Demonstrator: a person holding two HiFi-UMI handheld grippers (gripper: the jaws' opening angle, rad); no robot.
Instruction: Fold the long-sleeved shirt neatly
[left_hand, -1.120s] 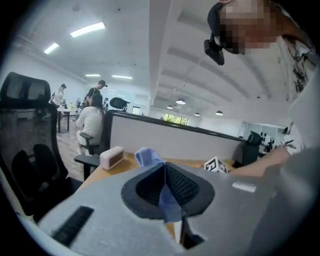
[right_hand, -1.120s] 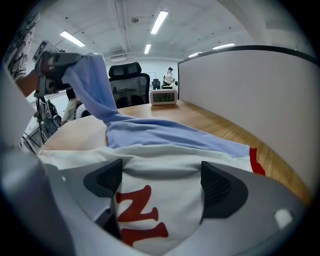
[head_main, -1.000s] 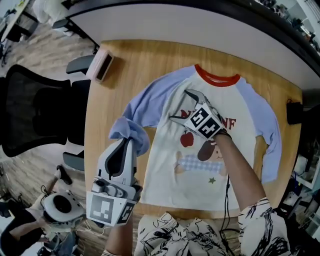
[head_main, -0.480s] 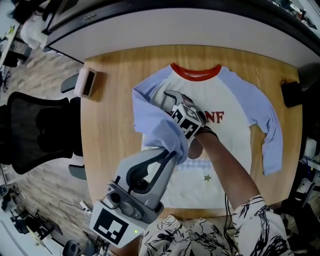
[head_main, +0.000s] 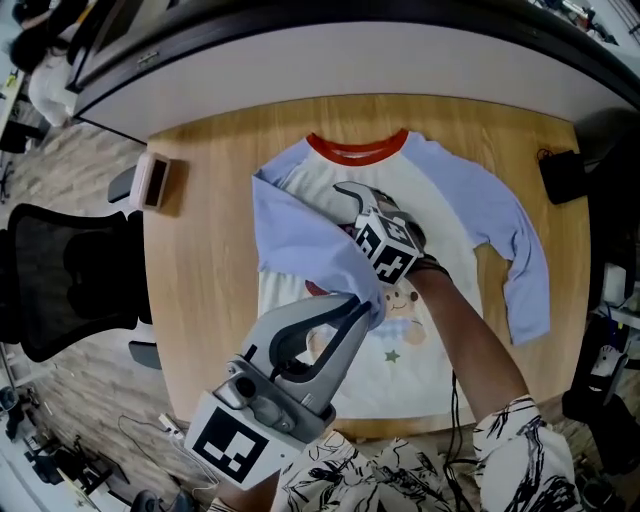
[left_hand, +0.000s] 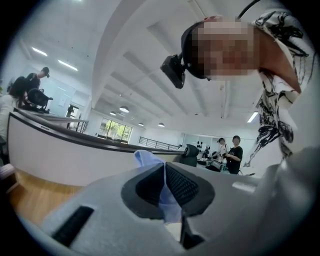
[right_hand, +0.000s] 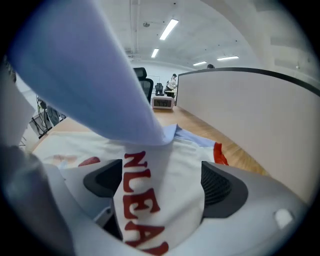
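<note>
I'm pinching the blue sleeve (head_main: 300, 235) shut in the left claw (head_main: 365, 305), and it is hanging lifted and slanting across the chest of the shirt (head_main: 460, 230). The right claw (head_main: 345, 210) is standing wide open over the chest print, with white cloth showing between its jaws, partly under the raised sleeve. The shirt is lying flat on the wooden table (head_main: 205, 270), its red collar (head_main: 355, 152) pointing at the far edge.

For room, I'm seeing a broad bare strip of wood left of the shirt, with only a small clock (head_main: 153, 180) sitting near that edge. A narrow strip is running between collar and far edge. The other sleeve (head_main: 520, 270) is trailing close to the right edge, and the hem is lying near the front edge.

In the right claw's view, red letters on the chest (right_hand: 142, 200) are reading roughly N, L, E, A. The clock's digits are too small for me to read.
</note>
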